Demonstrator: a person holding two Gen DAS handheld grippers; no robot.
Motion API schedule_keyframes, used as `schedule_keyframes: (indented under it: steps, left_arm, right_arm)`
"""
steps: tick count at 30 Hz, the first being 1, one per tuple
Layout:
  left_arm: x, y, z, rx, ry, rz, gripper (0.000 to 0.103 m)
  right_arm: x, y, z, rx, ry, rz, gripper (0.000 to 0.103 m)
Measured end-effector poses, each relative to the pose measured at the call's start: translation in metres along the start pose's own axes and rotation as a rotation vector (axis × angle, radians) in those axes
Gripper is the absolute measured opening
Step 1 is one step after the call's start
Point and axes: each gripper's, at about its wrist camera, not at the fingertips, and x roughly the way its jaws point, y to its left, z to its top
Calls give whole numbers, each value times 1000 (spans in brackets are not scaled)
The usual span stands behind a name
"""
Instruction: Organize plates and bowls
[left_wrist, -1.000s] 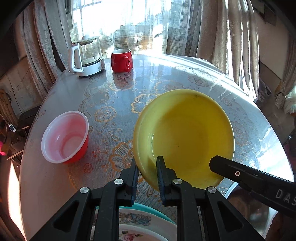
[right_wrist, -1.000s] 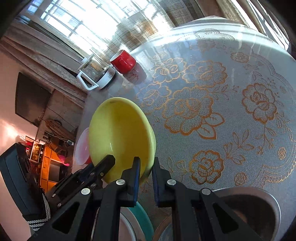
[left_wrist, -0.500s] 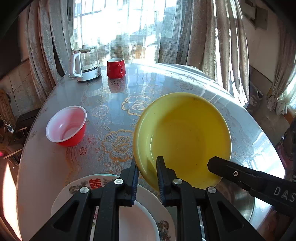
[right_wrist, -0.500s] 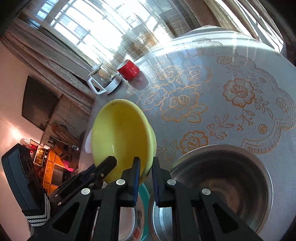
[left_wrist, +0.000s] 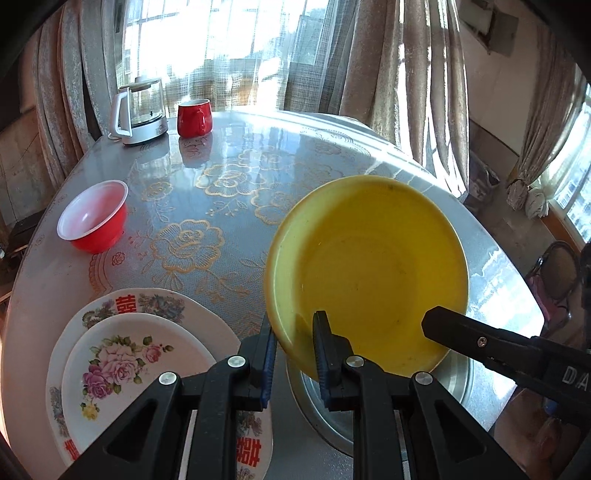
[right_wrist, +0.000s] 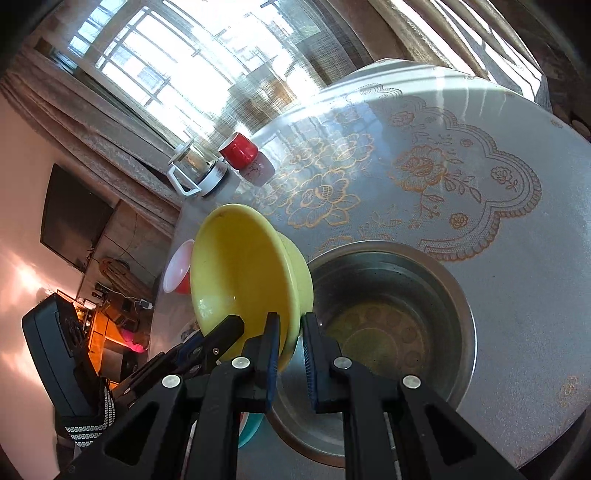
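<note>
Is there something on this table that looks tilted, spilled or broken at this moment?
Only the yellow bowl is askew: both grippers pinch its rim and hold it tilted above the steel basin. Nothing looks spilled or broken; the floral plates sit stacked flat.

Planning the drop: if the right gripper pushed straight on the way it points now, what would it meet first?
Probably the steel basin: the right gripper, clamped on the yellow bowl, points down toward its inside. Depth is unclear.

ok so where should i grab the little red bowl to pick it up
Take the red bowl by its thin white rim, one finger inside and one outside the wall, coming down from above on the near side. It sits upright and open with clear table around it, apart from the stacked plates, and looks too wide to straddle.
</note>
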Motion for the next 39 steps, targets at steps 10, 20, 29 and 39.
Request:
schedule_keyframes:
  steps: [10,20,29,39]
  left_arm:
    - [7,-24,-15,59,40,-24,20]
    - [17,-35,-23,109,65,-1,20]
    - [24,-39,-29,137,77,18,20]
    - [25,-41,-33,136,83,18,23]
  right_arm:
    - [-5,-33,-19,69,18,-30,12]
    - [0,-49,-25,108,49,-60,15]
    - [1,-55,-28,118,64,-95,16]
    - [2,-48,-27,61,28,-166,17]
